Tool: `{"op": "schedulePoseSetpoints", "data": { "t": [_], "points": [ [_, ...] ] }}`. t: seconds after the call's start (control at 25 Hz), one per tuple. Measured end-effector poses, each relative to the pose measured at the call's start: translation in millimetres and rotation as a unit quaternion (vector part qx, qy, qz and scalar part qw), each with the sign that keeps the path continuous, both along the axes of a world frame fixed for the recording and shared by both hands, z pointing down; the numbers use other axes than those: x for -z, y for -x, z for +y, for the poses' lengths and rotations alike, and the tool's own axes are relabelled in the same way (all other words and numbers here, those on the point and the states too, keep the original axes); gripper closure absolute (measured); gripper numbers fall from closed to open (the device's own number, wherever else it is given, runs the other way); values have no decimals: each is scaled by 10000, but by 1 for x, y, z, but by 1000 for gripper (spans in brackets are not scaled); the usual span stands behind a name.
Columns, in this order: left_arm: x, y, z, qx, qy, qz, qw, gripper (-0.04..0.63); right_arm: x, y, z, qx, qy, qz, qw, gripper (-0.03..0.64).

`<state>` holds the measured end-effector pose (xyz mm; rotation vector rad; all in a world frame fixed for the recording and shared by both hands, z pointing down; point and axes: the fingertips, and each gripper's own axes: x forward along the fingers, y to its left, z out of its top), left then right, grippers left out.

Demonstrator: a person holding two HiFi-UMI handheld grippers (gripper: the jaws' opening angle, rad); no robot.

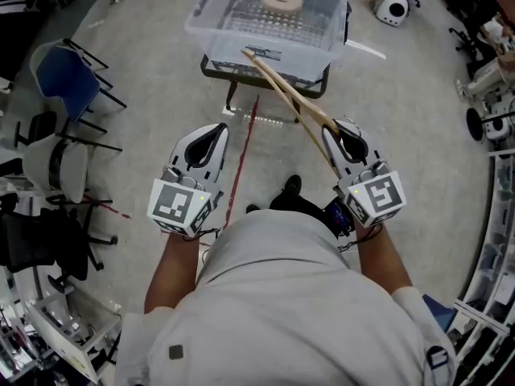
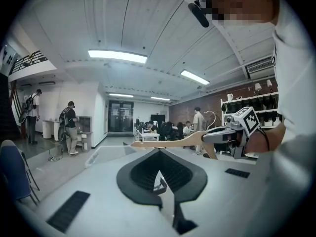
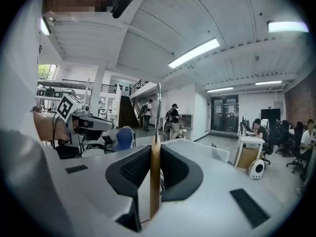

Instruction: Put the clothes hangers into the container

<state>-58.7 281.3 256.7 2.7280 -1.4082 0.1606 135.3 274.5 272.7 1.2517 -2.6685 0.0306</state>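
A wooden clothes hanger point(image 1: 287, 96) slants from my right gripper point(image 1: 336, 129) up to the front rim of a clear plastic container point(image 1: 197, 29), where its metal hook point(image 1: 264, 53) lies. The right gripper is shut on the hanger's wooden bar point(image 3: 155, 181), which stands edge-on between the dark pads point(image 3: 129, 168). My left gripper point(image 1: 219, 129) hovers level with it at the left, shut, with nothing in it; its tips meet point(image 2: 159, 151). From the left gripper view the hanger point(image 2: 168, 142) and the right gripper point(image 2: 219, 134) show at the right. The container holds a tan ring point(image 1: 282, 1).
The container rests on a small dark stand point(image 1: 265, 83) on the grey floor. A blue chair point(image 1: 64, 71) and a white chair point(image 1: 56, 163) stand at the left, and a red line point(image 1: 241, 159) runs along the floor. A white device point(image 1: 392, 8) lies at the far right. People stand far off.
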Motion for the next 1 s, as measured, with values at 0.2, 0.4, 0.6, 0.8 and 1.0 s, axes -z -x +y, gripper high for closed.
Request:
{"op": "schedulePoseSetpoints", "data": {
  "t": [0.2,0.4,0.6,0.8,1.0],
  "points": [
    [-1,-25,-30,56,159,88,9998,578,-5,-25,-31,26,84,-109,9999,554],
    [-9,-61,-70,14,179,8,9998,578,-10,-60,-67,104,92,-115,9998,554],
    [-14,-98,-109,-6,253,-54,9997,578,-14,-100,-102,57,119,-145,9998,554],
    [-14,-123,-131,3,248,-111,9996,578,-13,-129,-122,54,124,-162,9998,554],
    [-20,-137,-149,-15,324,-58,9995,578,-14,-140,-144,67,146,-131,9998,554]
  ]
}}
